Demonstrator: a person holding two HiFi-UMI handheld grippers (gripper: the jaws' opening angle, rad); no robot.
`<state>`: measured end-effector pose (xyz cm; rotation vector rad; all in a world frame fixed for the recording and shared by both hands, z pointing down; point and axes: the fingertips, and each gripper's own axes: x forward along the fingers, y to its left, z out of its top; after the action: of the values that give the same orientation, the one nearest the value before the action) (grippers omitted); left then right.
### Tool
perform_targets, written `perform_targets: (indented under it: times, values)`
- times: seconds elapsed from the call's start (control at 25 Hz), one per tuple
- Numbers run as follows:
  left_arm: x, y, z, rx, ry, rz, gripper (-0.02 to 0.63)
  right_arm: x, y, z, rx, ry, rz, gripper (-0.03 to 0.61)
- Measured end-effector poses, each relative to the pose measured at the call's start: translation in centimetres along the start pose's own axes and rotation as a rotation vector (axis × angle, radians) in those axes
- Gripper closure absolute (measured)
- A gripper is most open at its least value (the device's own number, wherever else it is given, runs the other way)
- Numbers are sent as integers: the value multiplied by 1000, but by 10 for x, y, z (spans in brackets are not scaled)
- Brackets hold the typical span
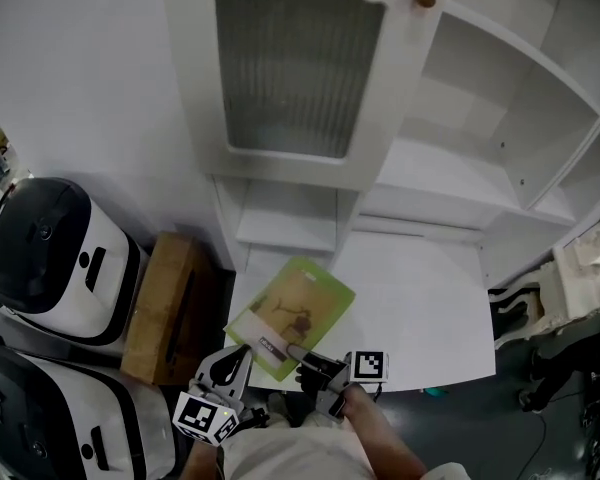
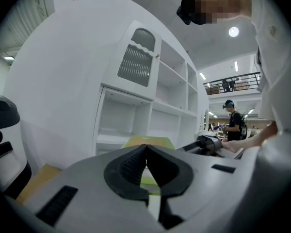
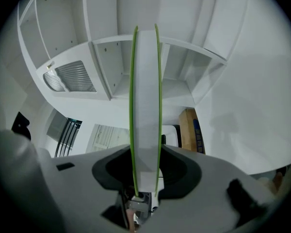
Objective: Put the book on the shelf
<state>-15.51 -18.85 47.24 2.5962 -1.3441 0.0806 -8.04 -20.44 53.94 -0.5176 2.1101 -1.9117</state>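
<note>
The jaws of the right gripper [image 3: 145, 165] are clamped on the book [image 3: 145, 101]. In the right gripper view the book runs edge-on straight up between them, with a thin green cover on each side of the white pages. The jaws of the left gripper [image 2: 146, 148] are pressed together with nothing between them.

In the head view the book lies cover up, turned at an angle, over the front left corner of the white ledge [image 1: 420, 308] at the foot of the shelf unit [image 1: 460, 158]. The right gripper holds it by its near corner. The left gripper's tips are just beside the book's near left edge. Whether they touch it, and whether the book rests on the ledge or is held just above it, cannot be told.

The shelf unit is white, with open compartments on the right side and a low open one behind the book. Its door [image 1: 298, 68], with a ribbed panel and a small round knob, stands open above the ledge.

Left of the ledge a brown cardboard box [image 1: 165, 308] sits on the floor. Further left are two white and black machines [image 1: 55, 258], one nearer than the other.

In the left gripper view a person [image 2: 233, 123] stands far off in the hall.
</note>
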Motion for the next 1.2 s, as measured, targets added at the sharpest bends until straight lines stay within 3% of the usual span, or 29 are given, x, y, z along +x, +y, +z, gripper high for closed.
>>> perform_targets:
  times: [0.76,0.96,1.2]
  values:
    - [3,36,-7,-30,27,25,604,71,3,72,27,9,25,428]
    - [6,38,-6,-34,24,26,604,90,8,91,63,13,76,428]
    - [7,38,-7,-42,29,20,604,98,-8,111,61,20,36,428]
